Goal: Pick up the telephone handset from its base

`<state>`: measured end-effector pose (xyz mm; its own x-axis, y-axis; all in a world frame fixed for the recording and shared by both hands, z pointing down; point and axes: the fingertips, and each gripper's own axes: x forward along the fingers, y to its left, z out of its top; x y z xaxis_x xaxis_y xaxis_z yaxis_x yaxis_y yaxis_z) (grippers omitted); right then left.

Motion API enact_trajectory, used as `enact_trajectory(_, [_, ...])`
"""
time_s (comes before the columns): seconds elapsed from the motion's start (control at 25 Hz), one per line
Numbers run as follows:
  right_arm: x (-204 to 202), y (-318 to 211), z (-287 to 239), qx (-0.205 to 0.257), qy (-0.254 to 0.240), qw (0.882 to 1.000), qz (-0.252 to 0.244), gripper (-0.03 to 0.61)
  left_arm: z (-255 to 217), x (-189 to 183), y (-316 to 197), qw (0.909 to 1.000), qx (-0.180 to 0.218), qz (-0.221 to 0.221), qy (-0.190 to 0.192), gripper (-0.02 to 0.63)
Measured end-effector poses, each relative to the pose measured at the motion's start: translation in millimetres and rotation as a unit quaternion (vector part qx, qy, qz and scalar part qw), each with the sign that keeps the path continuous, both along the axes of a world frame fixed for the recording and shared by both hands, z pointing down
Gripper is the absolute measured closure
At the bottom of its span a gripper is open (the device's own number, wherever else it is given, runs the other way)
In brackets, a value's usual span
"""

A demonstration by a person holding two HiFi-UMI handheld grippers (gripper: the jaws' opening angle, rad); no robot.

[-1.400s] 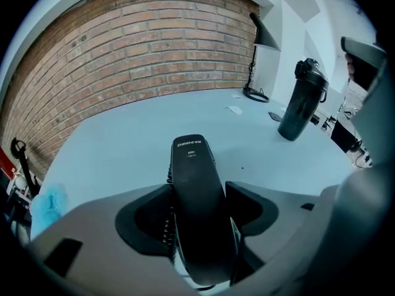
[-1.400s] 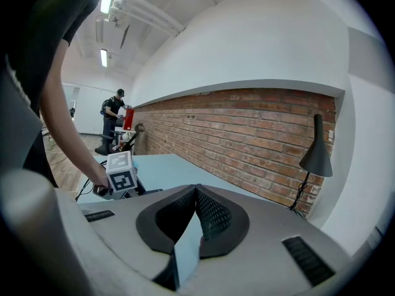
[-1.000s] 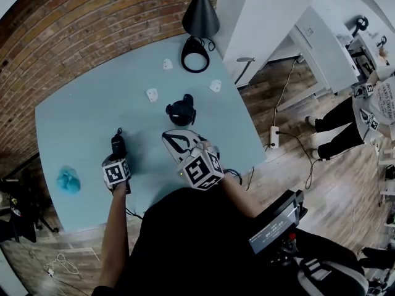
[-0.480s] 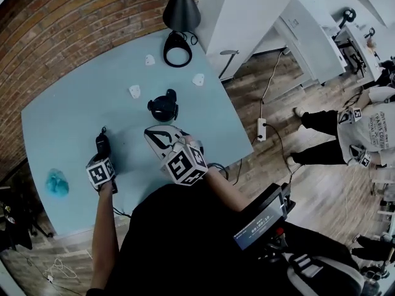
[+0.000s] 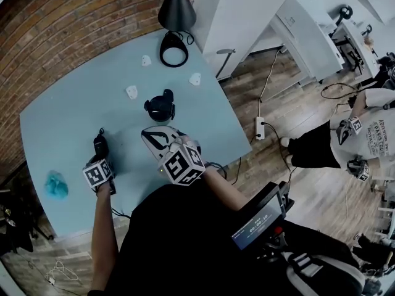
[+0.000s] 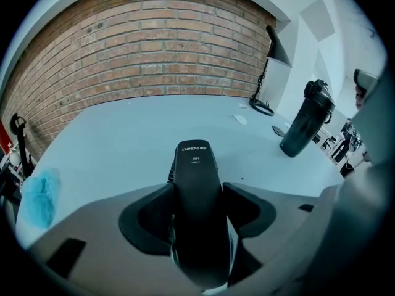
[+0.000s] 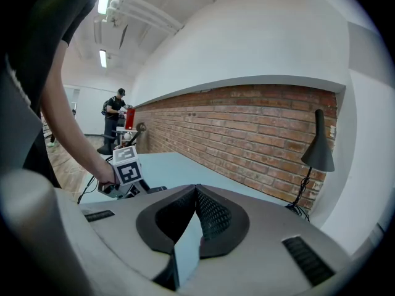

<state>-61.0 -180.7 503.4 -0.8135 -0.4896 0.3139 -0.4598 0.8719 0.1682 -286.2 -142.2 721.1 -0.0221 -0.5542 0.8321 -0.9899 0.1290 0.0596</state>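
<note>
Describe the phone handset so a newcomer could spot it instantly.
Find the pale blue table by the brick wall and look at its near left part. The telephone handset is the slim black bar in the left gripper, whose jaws have just been closing on it. Unlike the round dark bottle behind, it lies long and flat.

A black short-sleeved top [image 5: 179,239] fills the lower middle of the head view. The left tongs [image 6: 197,208] and right tongs [image 7: 194,193] have pale grey shells and black pads, the right pair's cross-hatched. Each carries a white cube with black square markers: left cube [image 5: 99,172], right cube [image 5: 181,163].
</note>
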Motion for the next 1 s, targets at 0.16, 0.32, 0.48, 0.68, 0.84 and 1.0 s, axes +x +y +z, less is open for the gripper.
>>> enact_trajectory(0.16, [1.3, 0.8, -0.9, -0.001, 0.001, 1.000, -0.002, 0.569, -1.5, 2.0, -0.3, 1.0000, 0.000, 0.000, -0.002, 0.333])
enact_trajectory(0.32, [3.6, 1.8, 0.3, -0.003, 0.005, 1.000, -0.001, 0.569, -0.7, 4.7, -1.5, 1.0000, 0.001, 0.004, 0.002, 0.333])
enact_trajectory(0.48, [1.5, 2.3, 2.4, -0.002, 0.006, 1.000, -0.001, 0.569, 0.0, 2.7, -2.0, 1.0000, 0.002, 0.006, 0.003, 0.333])
enact_trajectory(0.68, [0.5, 1.9, 2.5, -0.003, 0.007, 1.000, -0.003, 0.569, -1.3, 0.8, -0.9, 0.9999, 0.000, 0.008, 0.008, 0.333])
enact_trajectory(0.84, [1.9, 0.7, 2.9, -0.004, 0.006, 1.000, 0.000, 0.569, -0.8, 1.2, -1.0, 0.9999, -0.002, 0.010, 0.006, 0.333])
enact_trajectory(1.0, [3.1, 0.9, 5.0, -0.007, 0.007, 1.000, 0.000, 0.569, -0.9, 1.2, -1.2, 0.9999, -0.005, 0.009, 0.006, 0.334])
